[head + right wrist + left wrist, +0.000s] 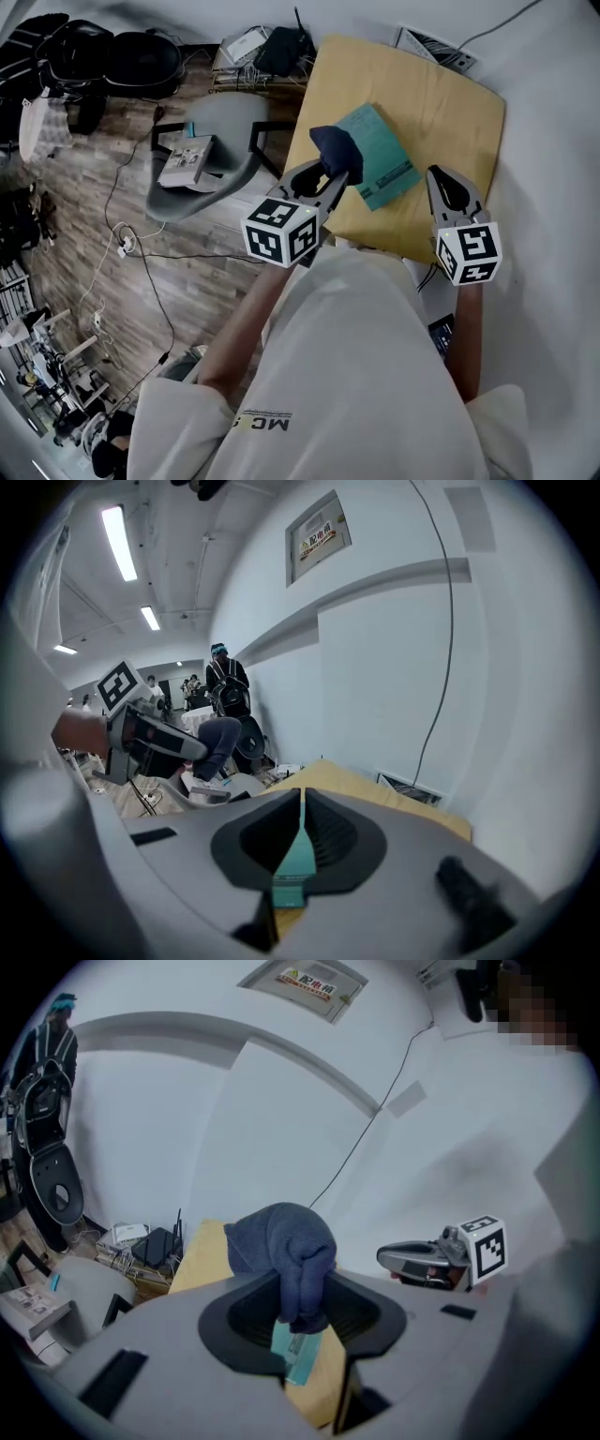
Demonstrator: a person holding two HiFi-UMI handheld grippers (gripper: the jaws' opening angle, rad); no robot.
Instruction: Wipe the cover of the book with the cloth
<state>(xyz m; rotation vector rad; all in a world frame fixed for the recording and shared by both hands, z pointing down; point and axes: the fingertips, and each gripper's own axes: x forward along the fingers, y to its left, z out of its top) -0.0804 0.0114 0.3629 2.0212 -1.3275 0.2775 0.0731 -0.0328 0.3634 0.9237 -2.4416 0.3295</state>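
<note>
Book (384, 159): teal, flat on yellow cushion (441, 94), long axis running away from the person.
Cloth (334, 144): dark blue, pinched in left gripper (336, 174) jaws, over the book's left edge; nearer hand.
Right gripper (442, 184): jaws together, empty, just right of book.

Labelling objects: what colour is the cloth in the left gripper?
The cloth is dark blue; left gripper view shows it best.

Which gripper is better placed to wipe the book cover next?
Left, most likely. The left gripper grips the cloth, bunched over a corner of the book. The right gripper carries no cloth; its jaws are closed on the book's edge, so it looks set to steady it.
</note>
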